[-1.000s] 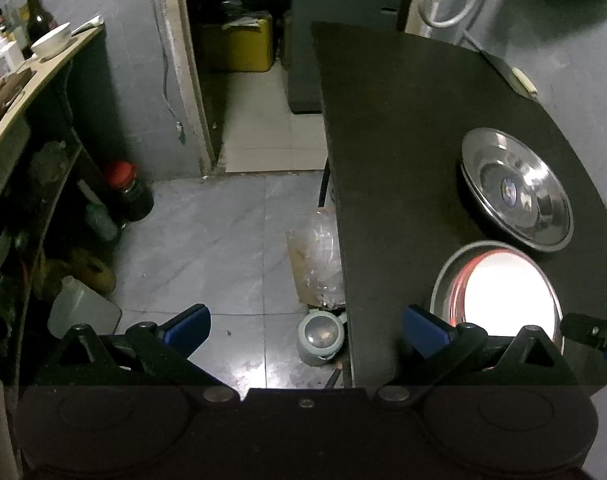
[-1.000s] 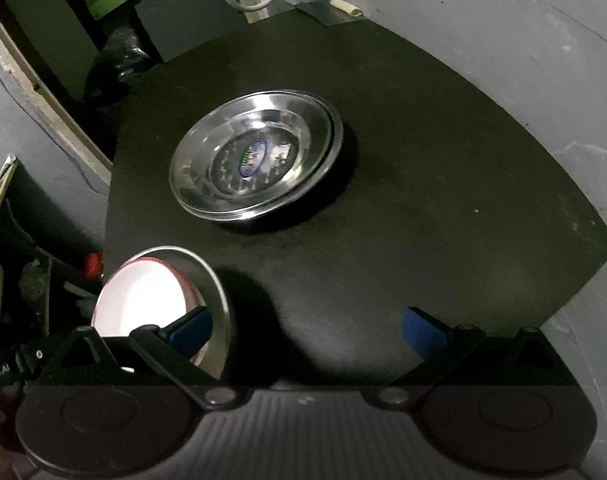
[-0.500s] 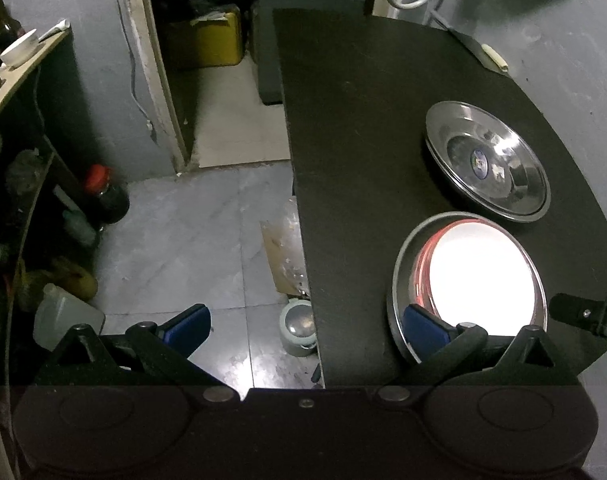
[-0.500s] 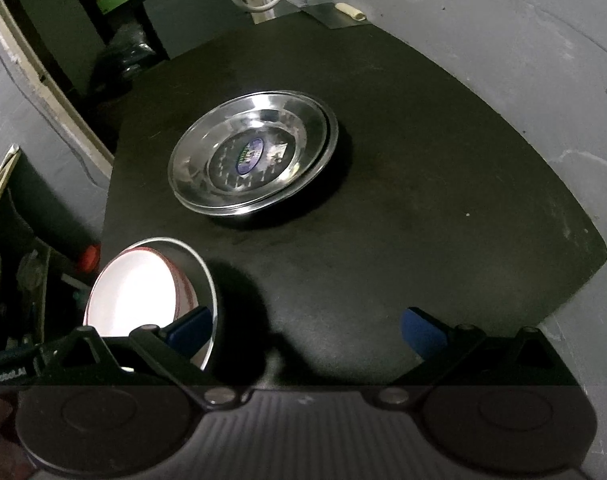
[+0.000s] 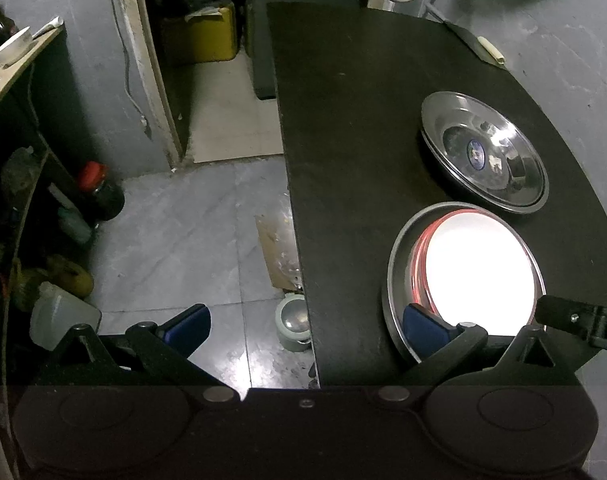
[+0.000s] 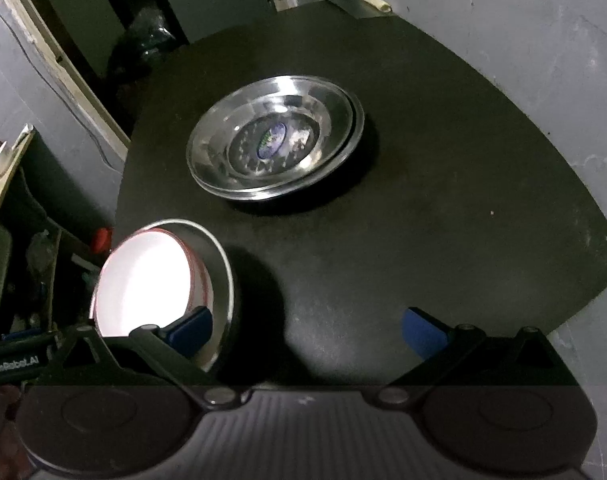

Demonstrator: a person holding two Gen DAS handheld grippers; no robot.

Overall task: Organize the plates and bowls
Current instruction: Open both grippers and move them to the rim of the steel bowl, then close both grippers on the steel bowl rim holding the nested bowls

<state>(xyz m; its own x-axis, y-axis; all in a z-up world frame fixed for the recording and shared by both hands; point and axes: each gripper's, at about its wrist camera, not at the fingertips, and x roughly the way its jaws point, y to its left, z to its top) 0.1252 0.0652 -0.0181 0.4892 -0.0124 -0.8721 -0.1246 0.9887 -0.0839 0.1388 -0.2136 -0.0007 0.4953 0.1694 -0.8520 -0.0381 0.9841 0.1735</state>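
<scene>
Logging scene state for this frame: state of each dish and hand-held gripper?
Steel plates: two nested, upright on the black table, untouched.
Steel bowl: upright near the table's front edge, holding the white dish.
White dish: nested inside the steel bowl, red rim showing.
Left hand-held gripper: open, holding nothing.
Right hand-held gripper: open, holding nothing.

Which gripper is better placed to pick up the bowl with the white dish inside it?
Probably the left gripper: open, one finger over the steel bowl rim. The right gripper, also open, faces mostly bare table, the bowl under its left finger.
</scene>
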